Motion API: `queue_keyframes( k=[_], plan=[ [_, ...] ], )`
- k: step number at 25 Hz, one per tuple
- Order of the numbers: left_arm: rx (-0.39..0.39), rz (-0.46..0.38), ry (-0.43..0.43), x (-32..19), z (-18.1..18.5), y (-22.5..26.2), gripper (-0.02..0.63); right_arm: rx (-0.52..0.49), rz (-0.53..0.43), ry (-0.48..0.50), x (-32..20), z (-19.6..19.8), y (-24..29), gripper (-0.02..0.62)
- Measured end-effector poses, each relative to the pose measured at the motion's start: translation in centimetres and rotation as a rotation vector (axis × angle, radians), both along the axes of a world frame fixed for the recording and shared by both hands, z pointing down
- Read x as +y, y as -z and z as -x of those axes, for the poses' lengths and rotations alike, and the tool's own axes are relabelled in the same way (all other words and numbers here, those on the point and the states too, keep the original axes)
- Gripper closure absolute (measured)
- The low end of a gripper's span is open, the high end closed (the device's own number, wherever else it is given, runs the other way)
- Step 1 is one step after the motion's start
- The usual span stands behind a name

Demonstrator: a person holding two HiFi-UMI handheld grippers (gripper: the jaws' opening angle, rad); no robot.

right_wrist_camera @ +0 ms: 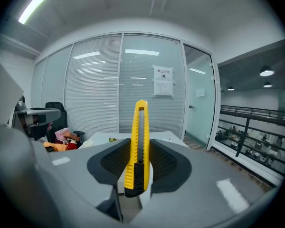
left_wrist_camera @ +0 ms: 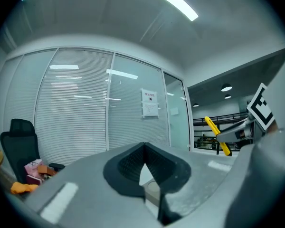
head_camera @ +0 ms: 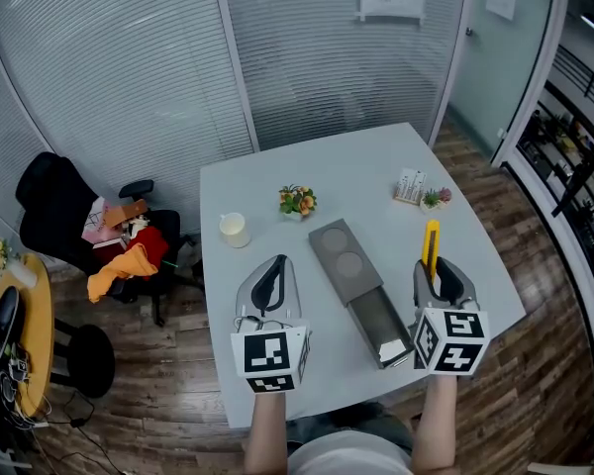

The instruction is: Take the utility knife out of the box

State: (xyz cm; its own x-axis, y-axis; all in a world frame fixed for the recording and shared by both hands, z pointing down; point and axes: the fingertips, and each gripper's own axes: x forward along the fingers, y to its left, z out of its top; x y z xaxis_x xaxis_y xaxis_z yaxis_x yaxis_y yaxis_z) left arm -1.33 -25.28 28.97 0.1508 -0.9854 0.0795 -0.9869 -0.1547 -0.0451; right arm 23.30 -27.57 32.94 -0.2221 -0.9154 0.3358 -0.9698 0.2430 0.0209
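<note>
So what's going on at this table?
A person holds a tool in each hand over a white table. The right tool grips a yellow utility knife, held up beside the grey box, whose drawer is slid open. The left tool is shut and empty.

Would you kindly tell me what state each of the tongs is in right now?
Left tongs: closed, empty.
Right tongs: closed on the yellow utility knife.
</note>
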Motion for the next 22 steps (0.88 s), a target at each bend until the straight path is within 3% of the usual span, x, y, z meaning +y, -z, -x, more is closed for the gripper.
queue_keyframes(
  k=[22],
  plan=[
    [-0.028, 0.01, -0.027, 0.08, -0.86, -0.57, 0.606, 0.001, 0.01, -0.006, 0.93, -0.23, -0.49, 0.443]
  ],
)
